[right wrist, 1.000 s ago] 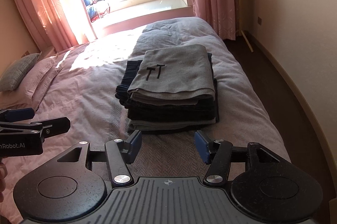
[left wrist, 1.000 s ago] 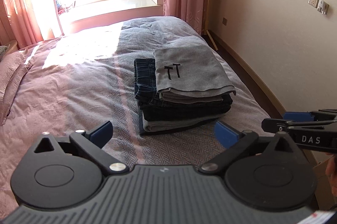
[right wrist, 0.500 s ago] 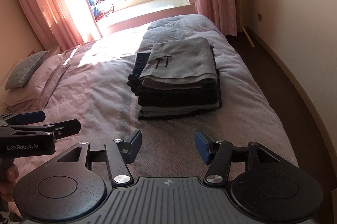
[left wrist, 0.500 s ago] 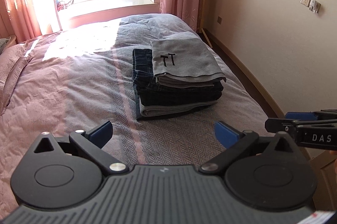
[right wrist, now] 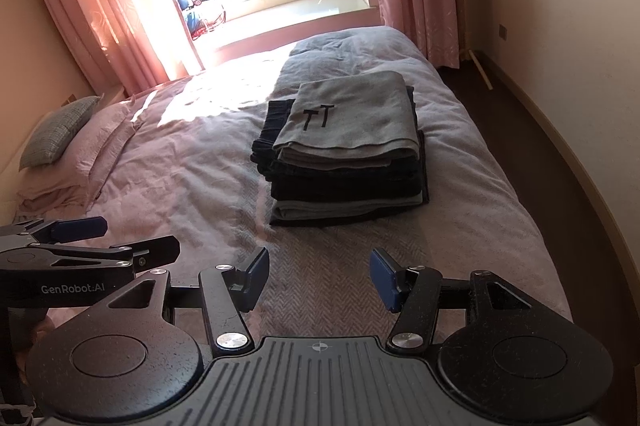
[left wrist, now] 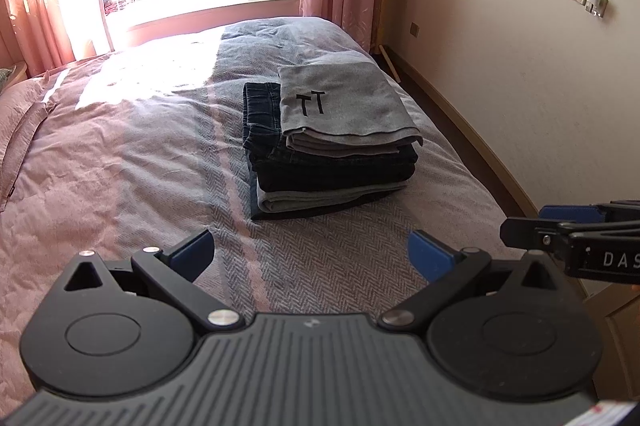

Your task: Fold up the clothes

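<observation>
Pulled back from one stack of folded clothes [left wrist: 328, 142] at frame centre on the bed [left wrist: 120, 166], I hold my left hand-held gripper [left wrist: 311, 253] and right hand-held gripper [right wrist: 318, 276] wide open, empty.

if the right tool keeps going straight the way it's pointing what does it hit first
Probably the bedspread: the open right tool looks downward at the bed. The stack of folded clothes lies farther along that line. Depth is hard to judge here.

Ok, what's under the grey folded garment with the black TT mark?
Under the grey folded garment with the black TT mark lie dark folded denim jeans, then a lighter grey folded piece at the bottom, on the bed cover. How many dark layers is hidden.
</observation>
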